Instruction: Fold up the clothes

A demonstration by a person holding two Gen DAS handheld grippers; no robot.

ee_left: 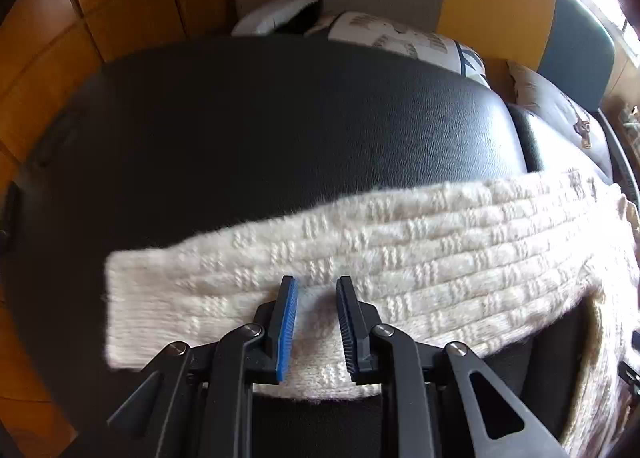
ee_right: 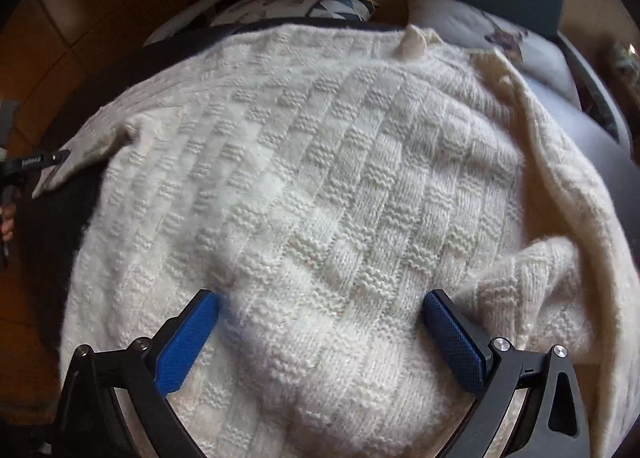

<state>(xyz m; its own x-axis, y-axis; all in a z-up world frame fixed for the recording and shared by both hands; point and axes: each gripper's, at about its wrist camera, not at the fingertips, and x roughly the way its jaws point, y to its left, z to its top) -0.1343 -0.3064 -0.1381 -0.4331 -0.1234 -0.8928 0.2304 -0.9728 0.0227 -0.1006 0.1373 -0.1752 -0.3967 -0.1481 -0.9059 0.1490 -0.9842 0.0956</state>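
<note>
Cream knit sweater spread across the black padded surface, one sleeve stretched out toward the left of the left wrist frame. The left gripper hovers over that sleeve with its jaws narrowly parted — knit shows in the gap, but the pads don't seem to press it. The right gripper stands wide over the sweater's body, nothing pinched.

Risks from here: a shallow bite could catch only the top layer of this thick, fluffy knit, so the sleeve drags or slips out mid-fold. The bunched fold at the right could get trapped underneath and leave a lump.

Hard to read — the hem is cut off at the bottom of both frames, the far sleeve's end is buried in folds, and both pictures are motion-blurred.
</note>
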